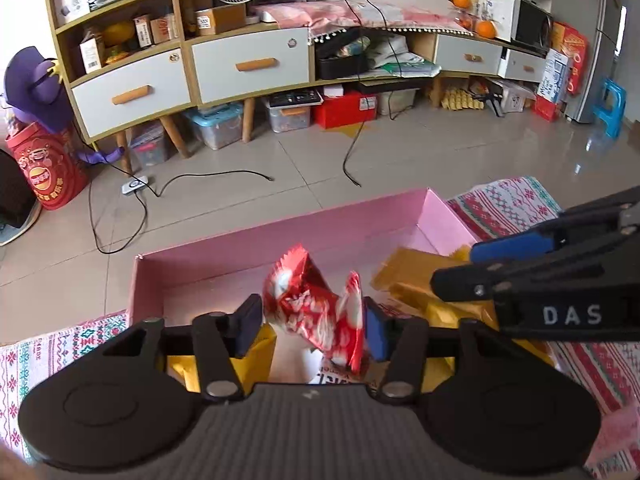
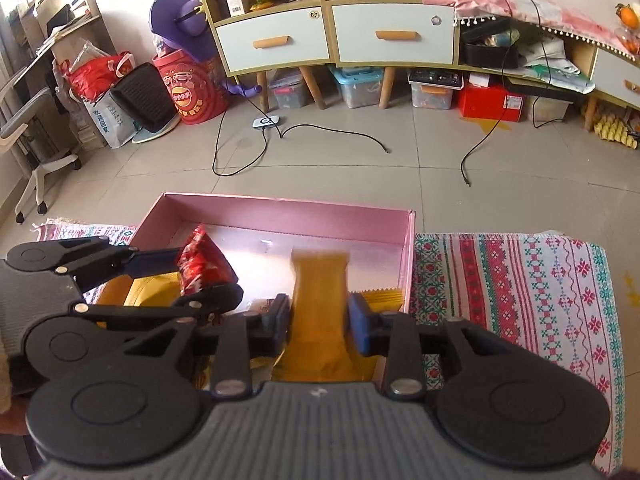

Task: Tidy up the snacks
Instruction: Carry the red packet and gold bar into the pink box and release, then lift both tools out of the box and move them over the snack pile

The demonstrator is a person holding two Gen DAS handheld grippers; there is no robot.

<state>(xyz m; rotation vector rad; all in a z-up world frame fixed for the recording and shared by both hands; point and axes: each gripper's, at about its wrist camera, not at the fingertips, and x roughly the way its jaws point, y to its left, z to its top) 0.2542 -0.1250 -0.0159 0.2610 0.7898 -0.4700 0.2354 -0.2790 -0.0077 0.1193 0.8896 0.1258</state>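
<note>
A pink box (image 1: 280, 232) (image 2: 280, 208) stands open on a patterned cloth (image 2: 520, 300). My left gripper (image 1: 314, 320) (image 2: 204, 276) hangs over the box's left part with a crumpled red snack packet (image 1: 308, 304) (image 2: 200, 264) between its blue pads; the jaws stand apart and the packet looks loose. My right gripper (image 2: 318, 320) (image 1: 456, 266) is over the right part. A yellow snack packet (image 2: 320, 280) sits between its pads, blurred, with slim gaps on either side. More yellow packets (image 1: 412, 276) (image 2: 152, 288) lie in the box.
The cloth-covered table ends just beyond the box, with tiled floor (image 2: 360, 168) behind it. Black cables (image 2: 240, 148) trail across the floor. A cabinet with drawers (image 1: 248, 64) lines the far wall, storage bins beneath. A red bucket (image 2: 192, 92) and an office chair (image 2: 36, 152) stand left.
</note>
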